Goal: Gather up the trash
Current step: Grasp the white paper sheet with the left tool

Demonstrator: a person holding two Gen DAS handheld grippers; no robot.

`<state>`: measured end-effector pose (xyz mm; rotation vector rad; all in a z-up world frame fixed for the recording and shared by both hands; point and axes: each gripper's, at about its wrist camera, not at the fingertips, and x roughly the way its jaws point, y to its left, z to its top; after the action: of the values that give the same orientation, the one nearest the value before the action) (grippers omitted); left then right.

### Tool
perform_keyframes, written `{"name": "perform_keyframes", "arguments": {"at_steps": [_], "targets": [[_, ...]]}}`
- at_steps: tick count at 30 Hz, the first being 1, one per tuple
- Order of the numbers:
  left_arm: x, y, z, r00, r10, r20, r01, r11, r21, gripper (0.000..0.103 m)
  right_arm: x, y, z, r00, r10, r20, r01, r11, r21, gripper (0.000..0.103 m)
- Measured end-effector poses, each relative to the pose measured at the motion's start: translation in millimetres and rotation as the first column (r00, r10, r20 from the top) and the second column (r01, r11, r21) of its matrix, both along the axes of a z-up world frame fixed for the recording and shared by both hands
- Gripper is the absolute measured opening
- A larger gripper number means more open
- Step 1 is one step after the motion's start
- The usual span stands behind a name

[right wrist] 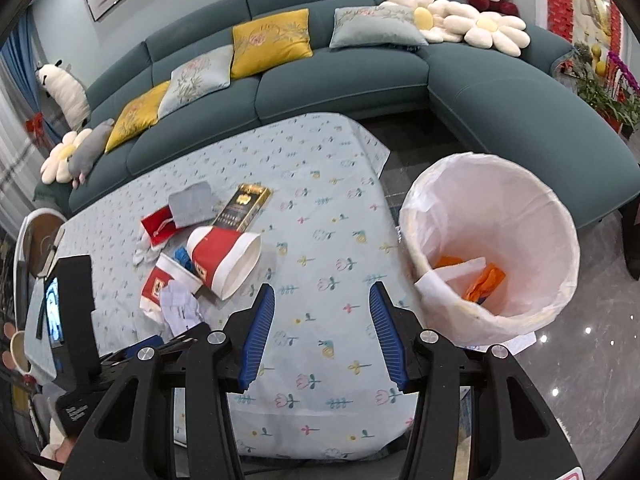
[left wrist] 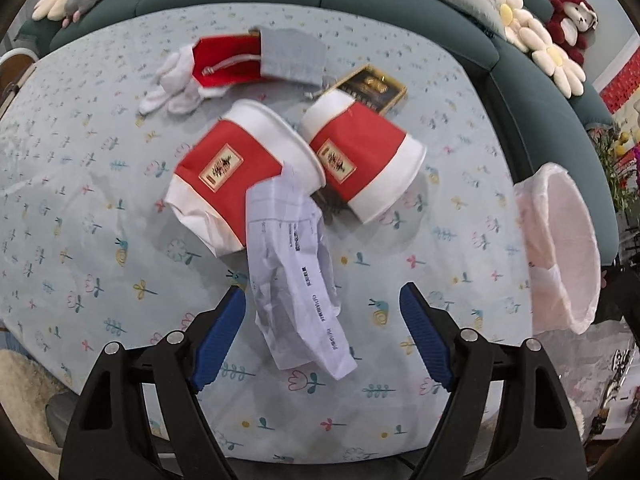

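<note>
Two red-and-white paper cups lie on their sides on the flowered tablecloth, one to the left (left wrist: 244, 168) and one to the right (left wrist: 364, 156). A crumpled white paper slip (left wrist: 296, 280) leans from the left cup toward me. My left gripper (left wrist: 322, 290) hovers over the slip's near end, jaws open and not touching it. In the right wrist view the same cups (right wrist: 224, 258) and slip (right wrist: 180, 308) sit at the left. My right gripper (right wrist: 322, 287) stands open over bare tablecloth with nothing between its fingers. The lined trash bin (right wrist: 492, 248) stands off the table's right edge and holds orange wrappers.
Behind the cups lie a red pouch (left wrist: 228, 60), a grey pouch (left wrist: 292, 54), a white cloth (left wrist: 176, 88) and a black-and-gold box (left wrist: 370, 88). A teal sofa (right wrist: 340, 80) with cushions wraps the far side. The bin (left wrist: 560, 248) shows at the right.
</note>
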<state>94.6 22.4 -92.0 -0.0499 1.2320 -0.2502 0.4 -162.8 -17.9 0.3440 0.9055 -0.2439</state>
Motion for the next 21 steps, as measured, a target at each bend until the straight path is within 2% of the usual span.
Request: {"name": "perform_keyframes", "arguments": {"at_steps": [1,4,6,8,13,21], "targets": [[0,1,-2,1.000,-0.002,-0.004,0.002,1.000,-0.001,0.072,2,2,-2,1.000,0.002,-0.005,-0.002,1.000,0.003,0.049],[2,3,-9,1.000,-0.012,-0.020,0.012,1.000,-0.008,0.056,4,5,-8,1.000,0.007,-0.017,-0.007,1.000,0.010,0.049],[2,4,-12,0.999,-0.027,-0.030,0.026,1.000,-0.012,0.040,7,8,-10,1.000,0.010,-0.025,-0.010,1.000,0.013,0.049],[2,5,-11,0.999,-0.037,-0.025,0.037,0.999,-0.012,0.032,9,11,-13,0.999,0.015,-0.032,-0.014,1.000,0.014,0.049],[-4,15,2,0.999,-0.043,0.001,0.043,0.999,-0.032,0.028,14,23,-15,0.998,0.039,-0.039,-0.038,0.999,0.012,0.049],[-19,55,33,0.999,-0.012,0.040,0.015,0.997,-0.079,0.028,26,49,-15,0.996,0.081,-0.037,-0.079,0.996,0.031,0.049]]}}
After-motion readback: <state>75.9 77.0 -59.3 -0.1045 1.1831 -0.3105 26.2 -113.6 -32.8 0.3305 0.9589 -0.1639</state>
